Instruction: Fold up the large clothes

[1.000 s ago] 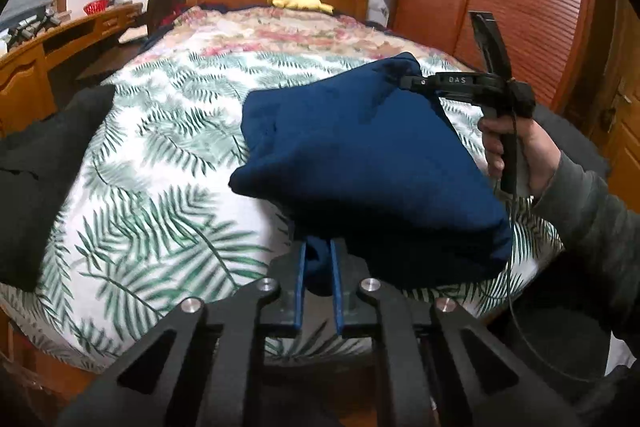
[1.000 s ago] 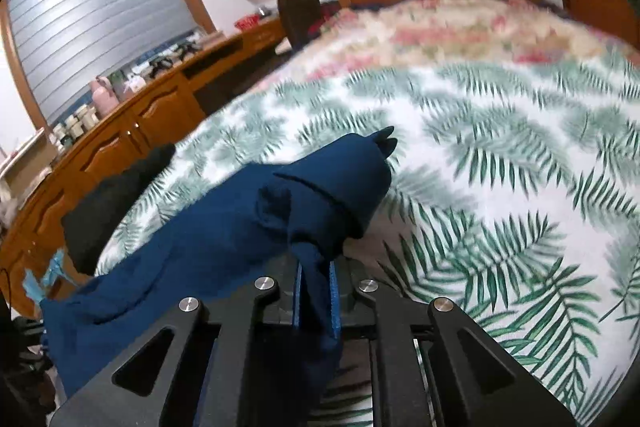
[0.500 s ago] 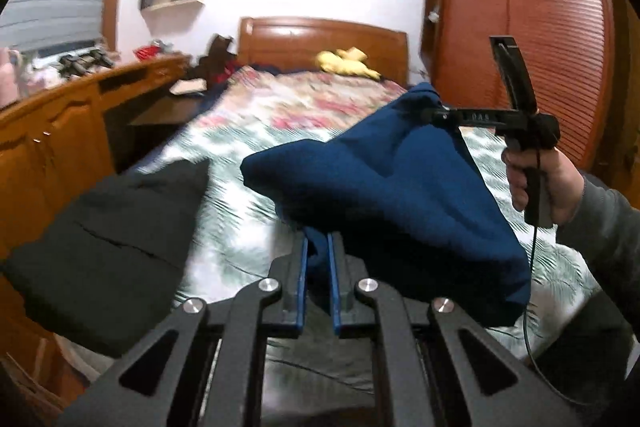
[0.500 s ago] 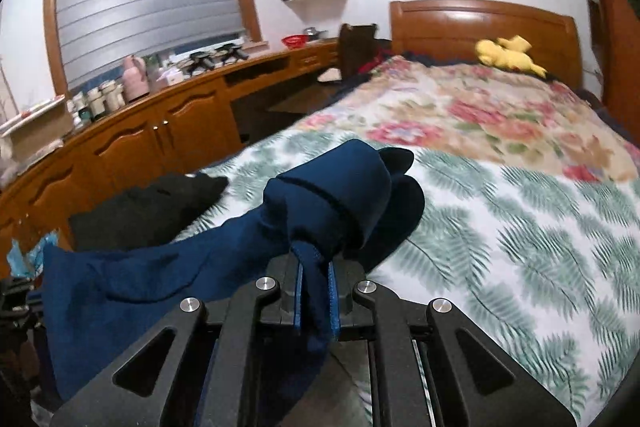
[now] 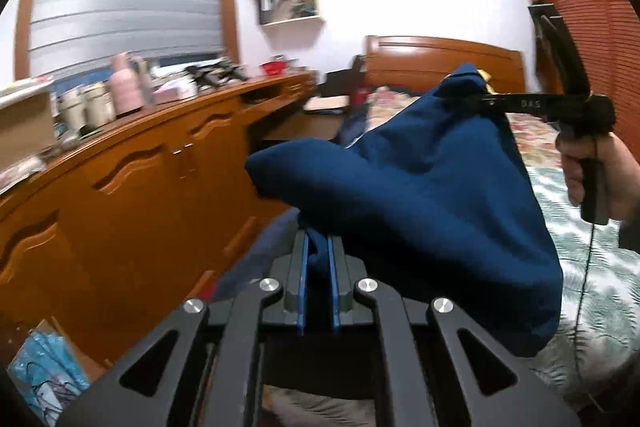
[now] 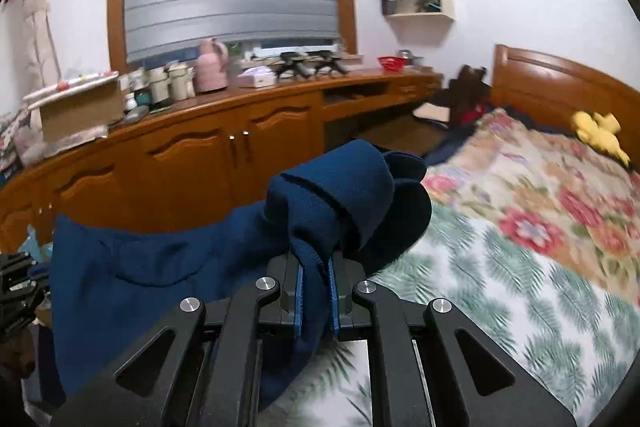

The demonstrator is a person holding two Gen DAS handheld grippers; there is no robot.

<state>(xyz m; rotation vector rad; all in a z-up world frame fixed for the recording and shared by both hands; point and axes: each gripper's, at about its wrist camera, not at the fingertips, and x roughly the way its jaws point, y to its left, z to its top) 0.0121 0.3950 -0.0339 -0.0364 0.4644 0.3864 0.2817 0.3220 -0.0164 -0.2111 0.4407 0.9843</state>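
Note:
A folded dark blue garment (image 5: 420, 195) hangs in the air between both grippers, clear of the bed. My left gripper (image 5: 318, 247) is shut on one corner of it, cloth pinched between the blue pads. In the left wrist view the right gripper (image 5: 478, 101) grips the opposite upper corner, held by a hand (image 5: 588, 167). The right wrist view shows my right gripper (image 6: 314, 263) shut on a bunched fold of the blue garment (image 6: 328, 203), the rest trailing down to the left.
A bed with a palm-leaf and floral cover (image 6: 520, 247) lies to the right, a yellow soft toy (image 6: 598, 131) near its wooden headboard (image 5: 440, 59). A long wooden cabinet (image 6: 192, 155) topped with bottles and boxes runs along the left under a shuttered window.
Both grippers have lifted the blue garment off the bed and swung it left toward the wooden cabinet. The black garment on the bed's left edge has gone out of view.

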